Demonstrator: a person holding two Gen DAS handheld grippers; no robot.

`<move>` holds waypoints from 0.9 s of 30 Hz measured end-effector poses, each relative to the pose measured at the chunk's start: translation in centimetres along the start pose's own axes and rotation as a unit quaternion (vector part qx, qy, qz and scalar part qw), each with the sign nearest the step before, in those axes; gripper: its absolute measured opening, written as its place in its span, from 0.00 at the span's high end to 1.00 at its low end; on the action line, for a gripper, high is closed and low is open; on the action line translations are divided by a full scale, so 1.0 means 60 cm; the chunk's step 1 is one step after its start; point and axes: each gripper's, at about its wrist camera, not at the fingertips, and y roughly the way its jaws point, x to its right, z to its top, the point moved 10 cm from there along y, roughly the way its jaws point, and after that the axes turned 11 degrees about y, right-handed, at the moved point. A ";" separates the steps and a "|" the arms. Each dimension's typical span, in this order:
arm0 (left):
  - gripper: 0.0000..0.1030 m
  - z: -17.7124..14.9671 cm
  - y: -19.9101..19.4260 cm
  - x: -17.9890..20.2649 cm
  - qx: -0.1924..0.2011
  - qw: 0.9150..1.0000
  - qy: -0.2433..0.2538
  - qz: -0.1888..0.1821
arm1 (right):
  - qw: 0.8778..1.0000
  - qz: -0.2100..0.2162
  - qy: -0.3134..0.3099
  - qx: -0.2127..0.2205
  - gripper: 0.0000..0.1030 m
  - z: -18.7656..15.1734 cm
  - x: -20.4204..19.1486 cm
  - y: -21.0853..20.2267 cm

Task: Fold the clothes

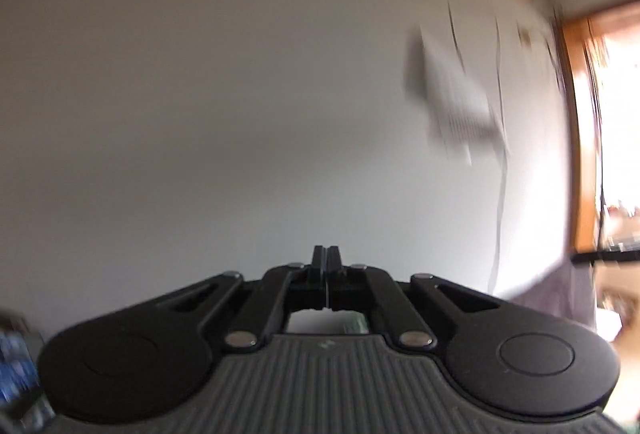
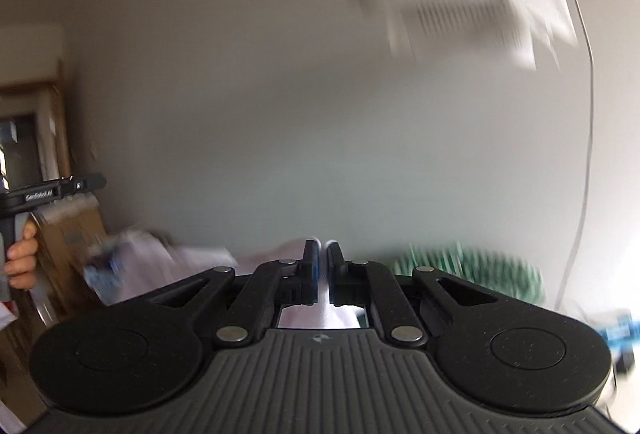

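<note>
Left wrist view: left tongs (image 1: 326, 254) pressed together with nothing seen between them, aimed up at a bare wall (image 1: 200, 93). Blurred wall unit (image 1: 452, 101) and window frame (image 1: 580, 133) at right edge.

Right wrist view: right tongs (image 2: 323, 252) clamped on white cloth (image 2: 326, 308), which trails below them. Blurred green-striped item (image 2: 480, 270) to the right; person's hand (image 2: 20, 258) on other handle at far left edge.

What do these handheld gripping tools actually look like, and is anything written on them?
Each is matte black. The left gripper and right gripper have two slim flat fingers on scissor-like link arms with silver rivets, round discs at the sides and a grey ribbed deck. In the right wrist view the other tool's side bears small white lettering, too blurred to read, above a bare hand.
</note>
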 end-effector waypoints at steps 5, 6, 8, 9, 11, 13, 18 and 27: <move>0.97 0.032 -0.024 0.017 0.006 1.000 0.019 0.000 | 0.998 0.033 0.015 0.060 0.95 0.084 -0.019 -0.038; 0.94 0.007 -0.012 0.032 -0.016 0.999 0.029 -0.004 | 0.999 0.020 0.015 0.044 0.79 0.070 -0.014 -0.027; 0.82 -0.062 0.022 0.065 -0.066 0.997 0.042 -0.027 | 1.000 0.002 0.026 -0.015 0.54 0.014 -0.003 0.004; 0.72 -0.109 0.045 0.085 -0.093 0.994 0.050 -0.038 | 0.998 -0.005 0.033 -0.052 0.52 -0.029 0.004 0.023; 0.71 -0.207 0.091 0.126 -0.149 0.985 0.070 -0.057 | 0.991 -0.030 0.049 -0.117 0.52 -0.125 0.018 0.055; 0.71 -0.295 0.132 0.153 -0.203 0.972 0.096 -0.075 | 0.980 -0.059 0.078 -0.176 0.49 -0.216 0.034 0.076; 0.70 -0.484 0.224 0.176 -0.301 0.930 0.161 -0.135 | 0.940 -0.114 0.145 -0.288 0.49 -0.410 0.050 0.102; 0.46 -0.651 0.316 0.179 -0.362 0.868 0.217 -0.261 | 0.926 -0.160 0.153 -0.306 0.43 -0.497 -0.016 0.105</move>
